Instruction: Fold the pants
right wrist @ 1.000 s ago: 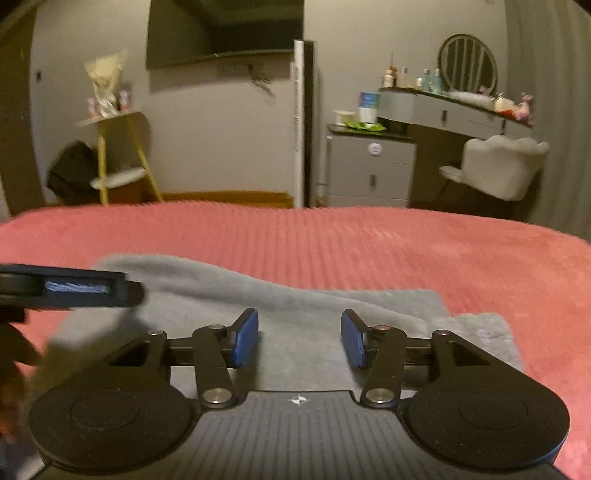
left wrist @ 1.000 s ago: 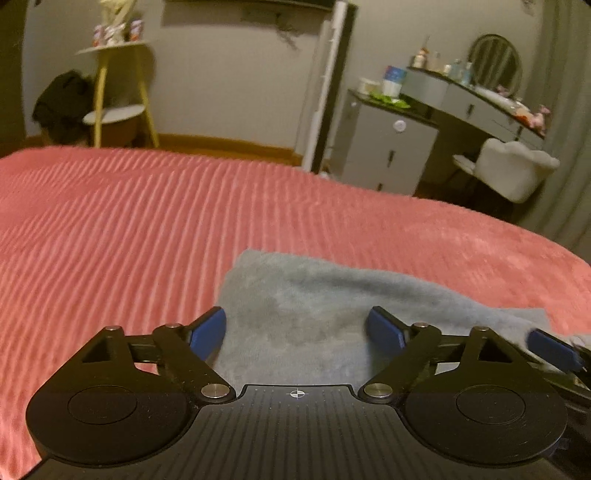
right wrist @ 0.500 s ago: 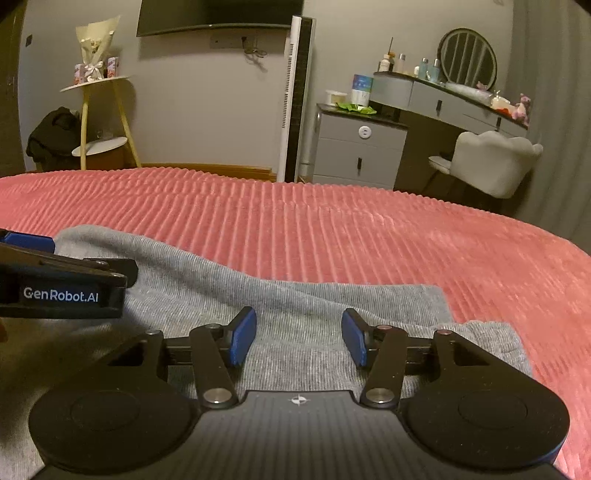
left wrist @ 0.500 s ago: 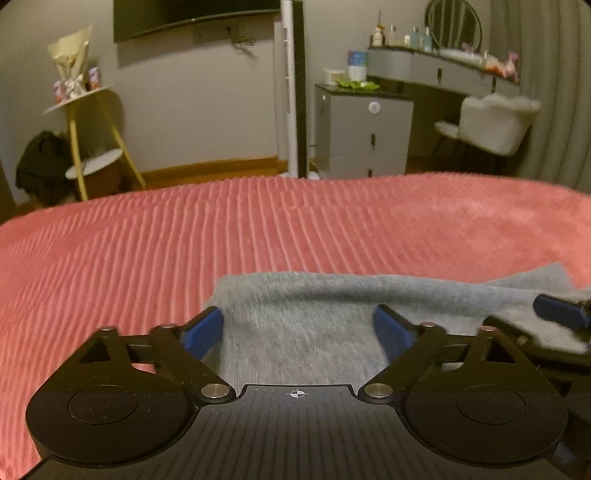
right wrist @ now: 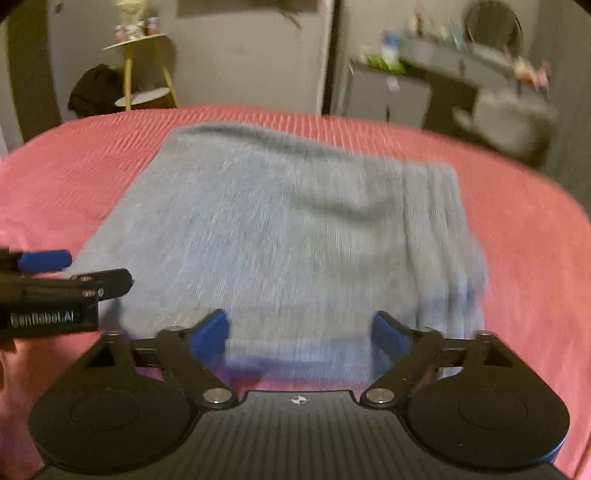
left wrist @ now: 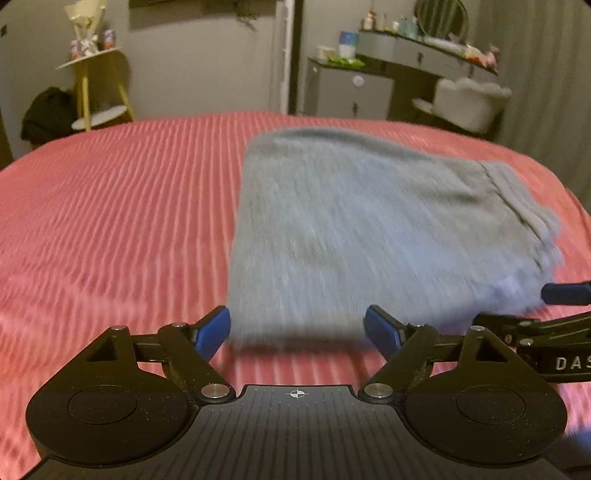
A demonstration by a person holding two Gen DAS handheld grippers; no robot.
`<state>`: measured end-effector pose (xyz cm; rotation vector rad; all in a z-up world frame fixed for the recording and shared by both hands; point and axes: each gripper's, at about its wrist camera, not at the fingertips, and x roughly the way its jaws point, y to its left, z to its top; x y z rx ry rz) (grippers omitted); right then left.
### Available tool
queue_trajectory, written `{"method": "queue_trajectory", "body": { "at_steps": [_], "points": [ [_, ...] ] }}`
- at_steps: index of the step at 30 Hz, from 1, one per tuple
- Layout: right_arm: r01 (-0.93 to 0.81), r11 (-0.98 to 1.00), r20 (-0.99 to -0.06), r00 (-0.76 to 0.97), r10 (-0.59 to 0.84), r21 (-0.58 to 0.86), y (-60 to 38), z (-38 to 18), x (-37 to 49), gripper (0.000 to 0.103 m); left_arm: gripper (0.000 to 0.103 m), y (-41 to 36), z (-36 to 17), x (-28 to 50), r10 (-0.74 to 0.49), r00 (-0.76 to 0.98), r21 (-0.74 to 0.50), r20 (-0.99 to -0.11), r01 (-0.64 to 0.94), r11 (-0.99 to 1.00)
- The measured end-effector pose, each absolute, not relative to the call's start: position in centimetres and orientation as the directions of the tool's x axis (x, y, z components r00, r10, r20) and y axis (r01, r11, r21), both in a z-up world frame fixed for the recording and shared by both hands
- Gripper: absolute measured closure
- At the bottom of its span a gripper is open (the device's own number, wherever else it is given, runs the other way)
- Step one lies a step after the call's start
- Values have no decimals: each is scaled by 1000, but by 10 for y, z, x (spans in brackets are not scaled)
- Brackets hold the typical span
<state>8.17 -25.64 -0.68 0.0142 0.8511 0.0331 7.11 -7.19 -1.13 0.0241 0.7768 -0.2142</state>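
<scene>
The grey pants (left wrist: 369, 229) lie folded into a thick rectangle on the red ribbed bedspread (left wrist: 110, 206). They also show in the right wrist view (right wrist: 295, 236), with stacked layers along the right edge. My left gripper (left wrist: 297, 330) is open and empty, just short of the pants' near edge. My right gripper (right wrist: 300, 331) is open and empty at the same near edge. The right gripper shows at the right edge of the left wrist view (left wrist: 554, 314); the left gripper shows at the left of the right wrist view (right wrist: 55, 288).
Beyond the bed stand a yellow side table (left wrist: 96, 85), a grey cabinet (left wrist: 351, 92), a vanity with a mirror (left wrist: 439, 14) and a white chair (left wrist: 469, 103). A dark bundle (left wrist: 44, 110) lies on the floor at the left.
Both grippers have pulled back and risen off the pants; the whole folded bundle is now in view. The right gripper's jaws have opened wider. Both views are motion-blurred.
</scene>
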Motion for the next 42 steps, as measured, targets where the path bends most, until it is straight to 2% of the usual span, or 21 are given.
{"method": "queue_trajectory", "body": {
  "at_steps": [3, 7, 10, 13, 16, 25, 42],
  "points": [
    [-12, 996, -773, 630, 77, 89, -258, -9, 50, 4, 17, -62, -3, 40, -159, 724, -44, -671, 175, 984],
    [32, 999, -783, 622, -1, 24, -253, -10, 29, 4, 15, -62, 1, 26, -90, 714, -19, -694, 108, 994],
    [35, 999, -768, 640, -20, 4, -249, -4, 25, 4, 15, -63, 6, 14, -88, 671, -22, -736, 106, 994],
    [68, 997, -777, 627, -60, -22, -246, -4, 21, 4, 11, -62, 12, -1, -113, 669, -51, -734, 111, 993],
    [61, 998, -756, 654, -34, 8, -245, 0, 10, 4, 10, -67, 15, -14, -123, 661, -38, -740, 142, 989],
    [111, 994, -709, 700, -85, -10, -246, 9, -5, 4, 10, -78, 18, -20, -117, 654, -3, -747, 173, 985],
    [99, 995, -695, 714, -85, -20, -243, 7, -5, 4, 10, -86, 17, -16, -119, 655, 8, -746, 187, 982]
  ]
}}
